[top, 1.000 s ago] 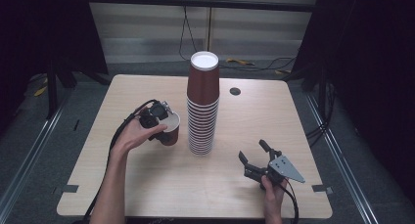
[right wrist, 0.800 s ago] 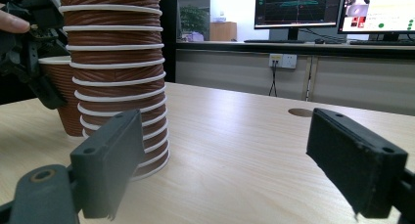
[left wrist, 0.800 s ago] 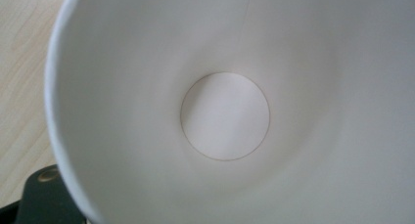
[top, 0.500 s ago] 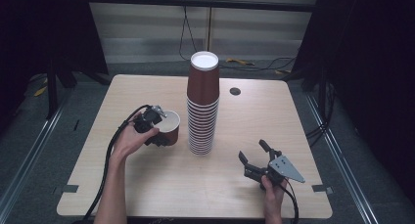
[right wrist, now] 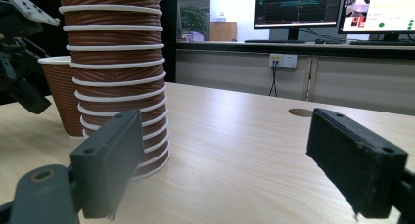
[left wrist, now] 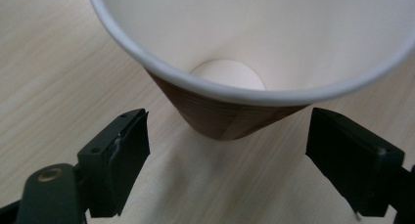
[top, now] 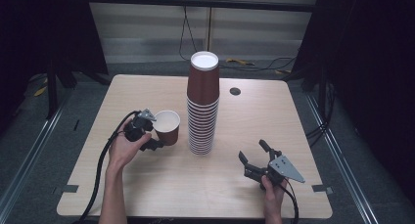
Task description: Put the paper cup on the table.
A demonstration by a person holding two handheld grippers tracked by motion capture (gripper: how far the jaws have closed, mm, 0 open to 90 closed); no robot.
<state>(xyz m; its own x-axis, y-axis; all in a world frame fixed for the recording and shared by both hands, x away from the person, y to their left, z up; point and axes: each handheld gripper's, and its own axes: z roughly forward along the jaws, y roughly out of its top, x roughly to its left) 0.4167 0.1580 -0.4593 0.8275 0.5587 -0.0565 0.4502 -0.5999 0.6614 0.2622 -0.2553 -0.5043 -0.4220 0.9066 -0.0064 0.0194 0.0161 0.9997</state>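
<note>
Cup [top: 167, 126]: we see it standing upright on the table [top: 293, 116], just left of the stack [top: 202, 106] and apart from it, brown outside and white inside. From the high view our left gripper [top: 149, 131] sits at the cup's left side, jaws either side of it, but we cannot tell from there whether they touch. The left gripper view settles that: the left gripper [left wrist: 225, 165] is spread wide, both black jaws clear of the cup [left wrist: 254, 53], holding nothing, and we look down past the white rim to the round base inside.

Our right gripper [top: 257, 158] rests low at the near right of the table, well apart from the stack, also wide and empty. The right gripper view adds what the high view hides: the ribbed walls and white rims of the stack [right wrist: 115, 77], the cup [right wrist: 61, 94] behind it beside the other gripper, a hole [right wrist: 301, 112] in the tabletop, and monitors [right wrist: 337, 11] on a far desk.
</note>
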